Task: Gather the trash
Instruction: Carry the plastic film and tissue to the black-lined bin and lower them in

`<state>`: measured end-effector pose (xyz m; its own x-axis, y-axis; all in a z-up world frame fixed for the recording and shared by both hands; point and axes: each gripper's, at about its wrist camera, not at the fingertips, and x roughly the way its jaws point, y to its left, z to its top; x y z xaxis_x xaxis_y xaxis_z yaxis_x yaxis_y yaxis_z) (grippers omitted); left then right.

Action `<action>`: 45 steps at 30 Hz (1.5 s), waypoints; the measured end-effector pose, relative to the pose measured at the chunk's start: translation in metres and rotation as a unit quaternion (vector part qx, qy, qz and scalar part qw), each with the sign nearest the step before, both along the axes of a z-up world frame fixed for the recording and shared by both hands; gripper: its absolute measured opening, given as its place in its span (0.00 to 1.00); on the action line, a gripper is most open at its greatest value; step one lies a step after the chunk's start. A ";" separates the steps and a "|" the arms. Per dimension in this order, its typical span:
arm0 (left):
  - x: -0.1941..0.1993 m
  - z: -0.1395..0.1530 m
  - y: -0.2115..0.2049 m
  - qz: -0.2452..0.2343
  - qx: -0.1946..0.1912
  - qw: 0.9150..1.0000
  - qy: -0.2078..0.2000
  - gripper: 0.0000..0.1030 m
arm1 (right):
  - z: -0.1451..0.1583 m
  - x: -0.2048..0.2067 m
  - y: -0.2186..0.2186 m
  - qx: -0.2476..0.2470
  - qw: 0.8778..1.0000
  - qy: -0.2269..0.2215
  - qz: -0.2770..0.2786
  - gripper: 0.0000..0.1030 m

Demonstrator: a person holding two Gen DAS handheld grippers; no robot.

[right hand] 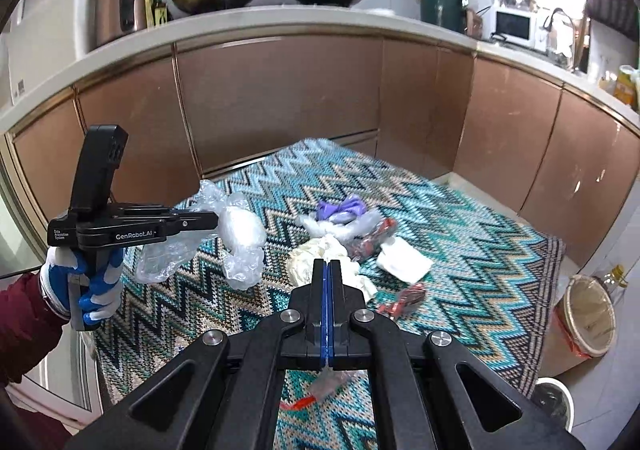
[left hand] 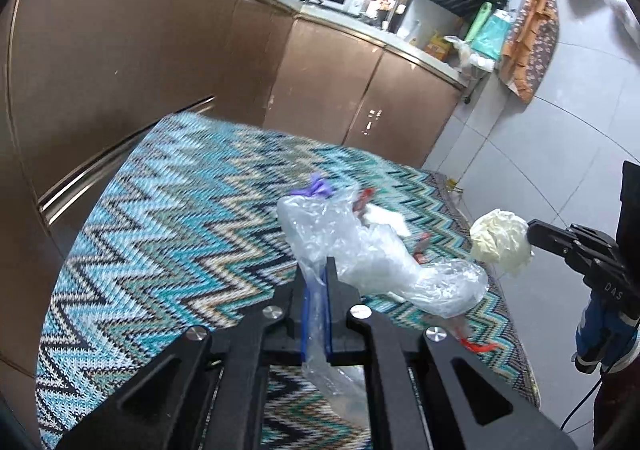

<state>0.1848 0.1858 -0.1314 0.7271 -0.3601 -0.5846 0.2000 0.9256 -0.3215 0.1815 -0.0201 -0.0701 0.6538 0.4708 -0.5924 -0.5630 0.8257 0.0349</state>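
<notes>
1. Both jaws are clenched: left gripper (left hand: pixel 316 270) pinches a clear bag (left hand: pixel 384 254), right gripper (right hand: pixel 328 270) a cream paper wad (right hand: pixel 320 254).
2. Zigzag mat (right hand: pixel 460 217) covers the floor before brown cabinets (right hand: pixel 280 97).
3. Wrappers (right hand: pixel 404 300), a tissue (right hand: pixel 404 256) and a purple scrap (right hand: pixel 340 207) lie on it, beyond the jaws.
4. Bin (right hand: pixel 588 316) stands right of the mat.

1. My claws (left hand: pixel 318 270) are black with blue pads.
2. The rug (right hand: pixel 460 217) zigzags in teal, black, cream and white.
3. Clear plastic bag (left hand: pixel 384 250), cream paper wad (left hand: pixel 500 242).
4. Purple glove (right hand: pixel 340 207), copper-brown cabinets (right hand: pixel 280 89).
</notes>
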 end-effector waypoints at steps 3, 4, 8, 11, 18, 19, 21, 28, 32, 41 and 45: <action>-0.002 0.015 -0.024 -0.021 0.009 1.000 -0.012 0.04 | 0.008 -0.010 -0.023 0.011 1.000 -0.010 -0.019 0.00; -0.001 0.020 -0.035 -0.031 0.013 0.999 -0.015 0.04 | 0.010 -0.012 -0.030 0.013 0.999 -0.013 -0.026 0.00; 0.006 0.035 -0.086 -0.074 0.025 0.997 -0.023 0.04 | 0.015 -0.020 -0.070 0.022 0.997 -0.021 -0.066 0.00; 0.015 0.043 -0.137 -0.113 0.035 0.993 -0.024 0.04 | 0.016 -0.025 -0.109 0.028 0.994 -0.023 -0.106 0.00; 0.046 0.042 -0.277 -0.200 0.079 0.977 -0.011 0.04 | 0.006 -0.031 -0.211 0.040 0.976 -0.018 -0.212 0.00; 0.052 0.039 -0.300 -0.212 0.087 0.973 -0.007 0.04 | 0.003 -0.030 -0.226 0.041 0.973 -0.016 -0.227 0.00; 0.063 0.033 -0.339 -0.230 0.100 0.968 0.001 0.04 | -0.005 -0.030 -0.252 0.039 0.966 -0.010 -0.255 0.00; 0.103 -0.015 -0.455 -0.260 0.146 0.954 0.047 0.05 | -0.048 -0.011 -0.330 0.057 0.941 0.027 -0.333 0.00; 0.122 -0.050 -0.498 -0.262 0.161 0.948 0.077 0.06 | -0.081 0.004 -0.358 0.064 0.928 0.052 -0.362 0.00; 0.149 -0.105 -0.554 -0.280 0.155 0.938 0.131 0.17 | -0.135 0.029 -0.391 0.058 0.909 0.092 -0.402 0.01; 0.154 -0.117 -0.561 -0.287 0.138 0.936 0.147 0.26 | -0.145 0.032 -0.399 0.057 0.902 0.099 -0.416 0.04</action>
